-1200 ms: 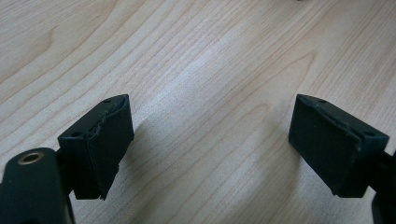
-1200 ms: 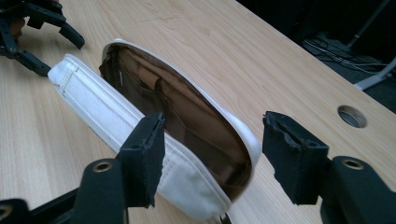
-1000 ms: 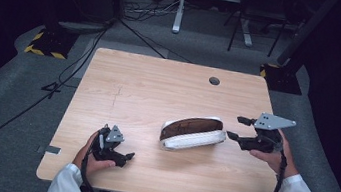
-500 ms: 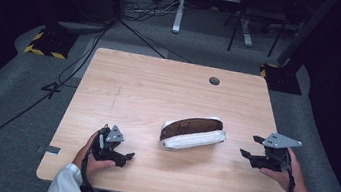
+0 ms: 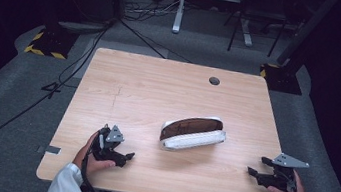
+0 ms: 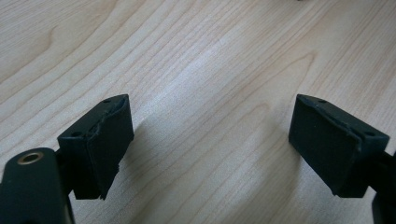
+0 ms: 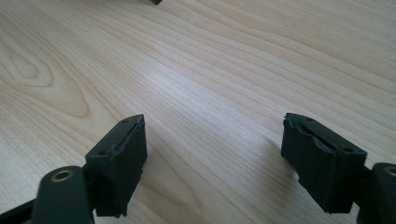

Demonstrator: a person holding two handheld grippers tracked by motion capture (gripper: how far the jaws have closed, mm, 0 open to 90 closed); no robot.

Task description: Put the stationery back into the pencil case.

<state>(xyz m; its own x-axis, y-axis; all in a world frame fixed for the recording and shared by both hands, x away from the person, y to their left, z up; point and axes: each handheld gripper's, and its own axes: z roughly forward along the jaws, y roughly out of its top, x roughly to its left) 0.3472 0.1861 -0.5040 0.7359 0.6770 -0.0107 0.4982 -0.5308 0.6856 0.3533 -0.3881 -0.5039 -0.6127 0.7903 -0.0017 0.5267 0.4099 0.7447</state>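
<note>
Wooden desk stands on grey carpet. No readable writing appears anywhere. My left gripper rests released near the front-left corner; my right gripper, jaws just opened with nothing between them, sits near the front-right corner. Between them, mid-desk, lies the white-and-brown case, seen from the high view.

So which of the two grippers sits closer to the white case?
The left gripper; its jaws point toward the white case from a short gap, while the right gripper rests farther off near the table's right edge.
</note>
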